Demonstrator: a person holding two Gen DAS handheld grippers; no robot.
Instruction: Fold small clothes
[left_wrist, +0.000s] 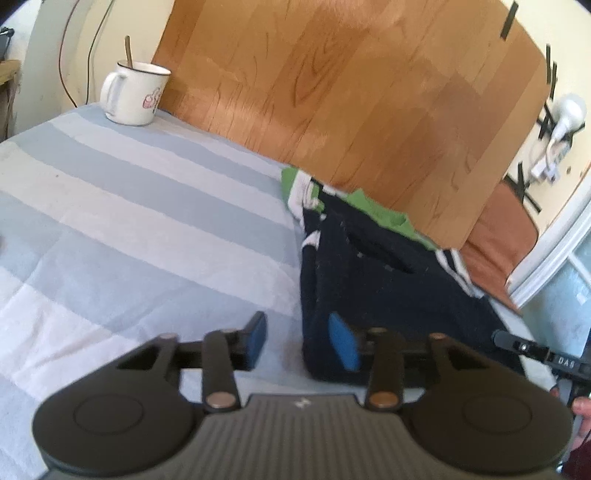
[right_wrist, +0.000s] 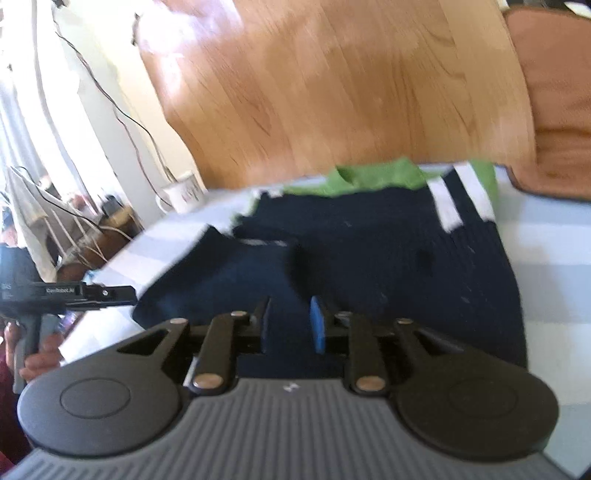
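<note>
A dark navy garment (left_wrist: 388, 291) with white stripes lies folded on the striped bed cover, on top of a green piece (left_wrist: 373, 208). My left gripper (left_wrist: 301, 338) is open, low over the garment's near left edge, its right pad over the cloth and its left pad over the bare cover. In the right wrist view the navy garment (right_wrist: 406, 266) spreads ahead with the green piece (right_wrist: 373, 177) behind it. My right gripper (right_wrist: 291, 325) is open over the garment's near edge, holding nothing. The view is blurred.
A white mug (left_wrist: 135, 92) with a spoon stands at the back left of the striped bed cover (left_wrist: 129, 206). A wooden board (left_wrist: 351, 81) leans behind the clothes. A brown cushion (left_wrist: 498, 236) lies at the right. The other gripper's handle (right_wrist: 66, 291) shows at left.
</note>
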